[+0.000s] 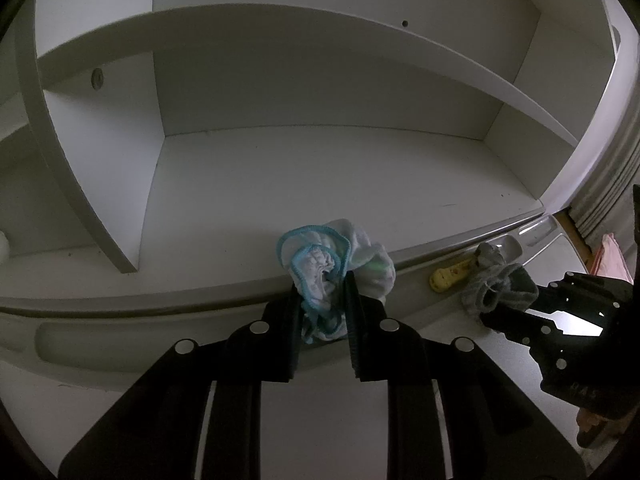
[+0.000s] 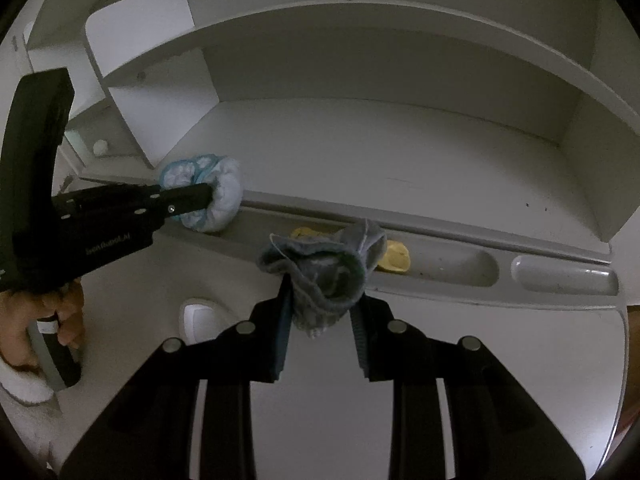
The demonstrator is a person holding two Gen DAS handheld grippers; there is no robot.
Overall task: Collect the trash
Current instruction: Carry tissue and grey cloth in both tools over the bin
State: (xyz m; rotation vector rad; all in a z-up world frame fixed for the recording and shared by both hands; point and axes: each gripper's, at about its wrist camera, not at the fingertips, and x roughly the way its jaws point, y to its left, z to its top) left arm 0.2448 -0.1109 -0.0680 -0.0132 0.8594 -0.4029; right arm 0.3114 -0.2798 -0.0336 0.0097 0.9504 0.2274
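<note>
The left tool (image 1: 322, 286) was clenched on a bunched white cloth with a light-blue stitched edge (image 1: 332, 256), the fabric squeezed between its two black fingers and bulging out above and below them. In the left wrist view this bundle hung just over the rounded front lip of a white shelf unit (image 1: 320, 176), where the shelf floor met a grey moulded tray strip (image 1: 516, 246) running along the worktop (image 1: 320, 420). The right tool (image 2: 320, 304) was likewise grasping something: a crumpled grey cloth, sock-like with a ribbed open cuff (image 2: 328, 272), pinched between its fingers and held above the same tray strip (image 2: 440, 266). Directly behind the grey cloth, lying in one recess of the strip, sat a small yellow object (image 2: 394, 258), partly hidden by the fabric; what it was could not be told. In the left wrist view the same yellow object (image 1: 446, 278) showed just beside the grey cloth (image 1: 496, 284), with the right tool (image 1: 504, 320) reaching in from the right edge. From the right wrist view the left tool (image 2: 210, 202) came in from the left, level with the shelf lip, its white and blue bundle (image 2: 208, 192) touching or nearly touching the edge of the strip. A person's hand (image 2: 44, 320) gripped the handle of the left tool at the lower left. A second, bare recess (image 2: 564, 274) lay further right in the strip. The shelf unit's compartments behind both cloths were dim and white.
</note>
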